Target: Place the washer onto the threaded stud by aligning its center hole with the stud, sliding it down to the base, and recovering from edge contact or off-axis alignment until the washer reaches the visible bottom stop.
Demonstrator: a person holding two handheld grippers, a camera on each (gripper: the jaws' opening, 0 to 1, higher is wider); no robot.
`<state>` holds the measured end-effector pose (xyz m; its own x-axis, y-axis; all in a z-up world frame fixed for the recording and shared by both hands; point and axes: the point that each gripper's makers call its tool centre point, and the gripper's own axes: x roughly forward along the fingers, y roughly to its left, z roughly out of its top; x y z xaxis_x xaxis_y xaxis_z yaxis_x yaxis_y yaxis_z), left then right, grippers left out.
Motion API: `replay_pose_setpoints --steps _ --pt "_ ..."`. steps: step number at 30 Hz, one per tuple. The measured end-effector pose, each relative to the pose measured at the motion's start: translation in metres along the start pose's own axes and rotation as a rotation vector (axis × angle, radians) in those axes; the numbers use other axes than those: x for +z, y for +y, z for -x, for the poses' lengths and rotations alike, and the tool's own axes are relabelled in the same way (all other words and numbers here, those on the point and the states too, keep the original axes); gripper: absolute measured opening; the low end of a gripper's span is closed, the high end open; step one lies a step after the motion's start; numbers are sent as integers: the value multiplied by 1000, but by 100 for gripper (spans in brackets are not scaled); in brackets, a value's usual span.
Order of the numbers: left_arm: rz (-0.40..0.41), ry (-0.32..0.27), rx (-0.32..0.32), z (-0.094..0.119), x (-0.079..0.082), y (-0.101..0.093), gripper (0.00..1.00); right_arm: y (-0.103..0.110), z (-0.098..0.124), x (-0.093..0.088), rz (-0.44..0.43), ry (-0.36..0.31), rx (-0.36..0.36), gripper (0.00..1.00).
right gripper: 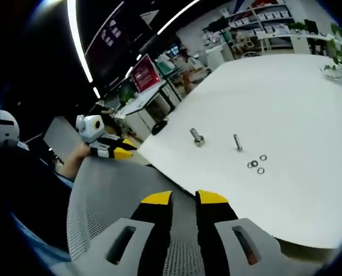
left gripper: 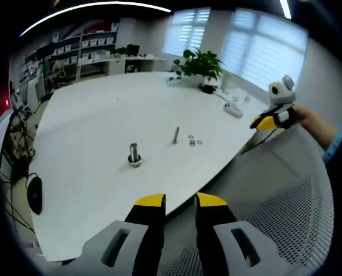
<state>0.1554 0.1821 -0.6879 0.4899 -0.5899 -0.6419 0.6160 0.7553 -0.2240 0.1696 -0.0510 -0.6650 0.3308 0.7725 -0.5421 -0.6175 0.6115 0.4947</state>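
A wide office room lies beyond both pairs of jaws: shelving [left gripper: 96, 49] along the far wall, slatted window blinds [left gripper: 262, 52], and ceiling light strips [right gripper: 79, 46]. Most of the space ahead of the jaws is a large white table [left gripper: 102, 132], with a potted plant [left gripper: 200, 66] at its far edge in the left gripper view. A mesh chair back [right gripper: 119, 195] sits just ahead of the jaws in the right gripper view.

The left gripper [left gripper: 180, 202] hangs off the table's near edge, its yellow-tipped jaws narrowly parted with nothing between them. The right gripper [right gripper: 184, 199] is the same: a narrow gap, nothing held.

Ahead of the left jaws and slightly to their left stands a bolt with a broad base [left gripper: 134, 155]; the slimmer threaded stud [left gripper: 175, 135] stands farther ahead. Just right of the stud, three small washers [left gripper: 194, 140] lie flat on the table, apart from it.
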Motion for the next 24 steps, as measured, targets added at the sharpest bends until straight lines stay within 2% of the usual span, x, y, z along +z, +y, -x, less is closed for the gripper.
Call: replay_pose_setpoints --steps 3,6,10,13,16,18,21,24 --pt "-10 25 -3 -1 -4 0 18 -4 -2 2 45 45 -17 20" --pt "8 39 -21 -3 -7 0 18 -10 -5 8 84 63 -42 20" --pt "15 66 -14 -3 -12 2 18 -17 -10 14 134 93 -59 20" --pt "10 69 -10 -3 -13 2 18 -16 -17 17 102 123 -24 19" --pt "9 68 -1 -3 -13 4 18 -19 -22 21 130 134 -23 19" --pt "3 77 5 -3 -14 4 17 -28 -26 22 171 163 -39 19" --pt "-6 80 12 -3 -15 4 17 -54 -30 22 212 215 -103 20" --pt "-9 82 19 -3 -15 5 16 -68 -33 21 221 244 -132 20"
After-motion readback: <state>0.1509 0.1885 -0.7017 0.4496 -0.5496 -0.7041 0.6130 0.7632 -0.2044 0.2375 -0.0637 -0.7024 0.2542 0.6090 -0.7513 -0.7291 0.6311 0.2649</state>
